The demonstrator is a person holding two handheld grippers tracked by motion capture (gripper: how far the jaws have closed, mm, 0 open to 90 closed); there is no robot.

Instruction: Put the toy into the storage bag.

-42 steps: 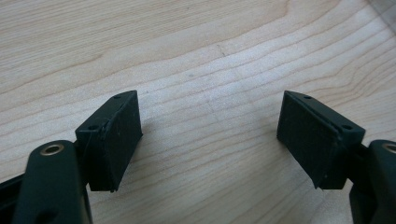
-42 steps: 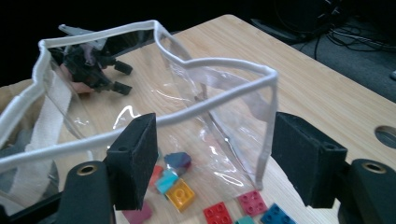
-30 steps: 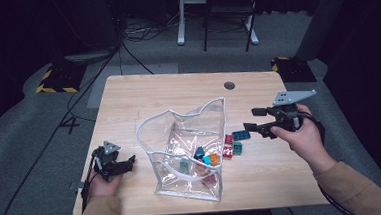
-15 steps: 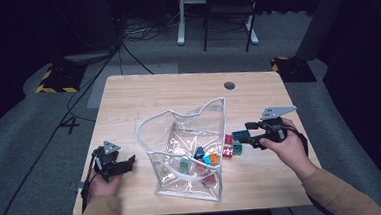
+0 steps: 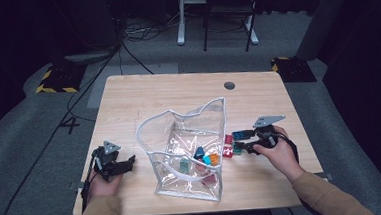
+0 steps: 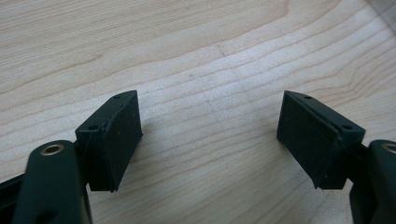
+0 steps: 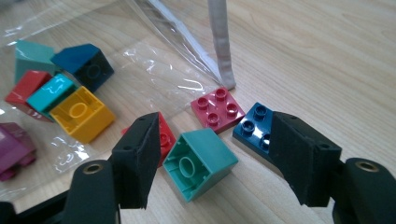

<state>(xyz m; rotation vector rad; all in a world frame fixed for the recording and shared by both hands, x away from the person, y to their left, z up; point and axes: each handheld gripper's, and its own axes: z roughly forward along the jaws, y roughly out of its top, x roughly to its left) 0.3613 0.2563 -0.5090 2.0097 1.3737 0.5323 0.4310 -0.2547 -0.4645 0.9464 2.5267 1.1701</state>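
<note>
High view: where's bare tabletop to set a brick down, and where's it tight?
Free: the far strip of the wooden table behind the clear plastic bag, and the patch between the bag and the left gripper. Crowded: right of the bag, where loose plastic bricks lie at the right gripper.

The left gripper (image 6: 210, 140) is hovering with its black jaws standing wide apart over the pale wooden surface (image 6: 196, 56).
</note>
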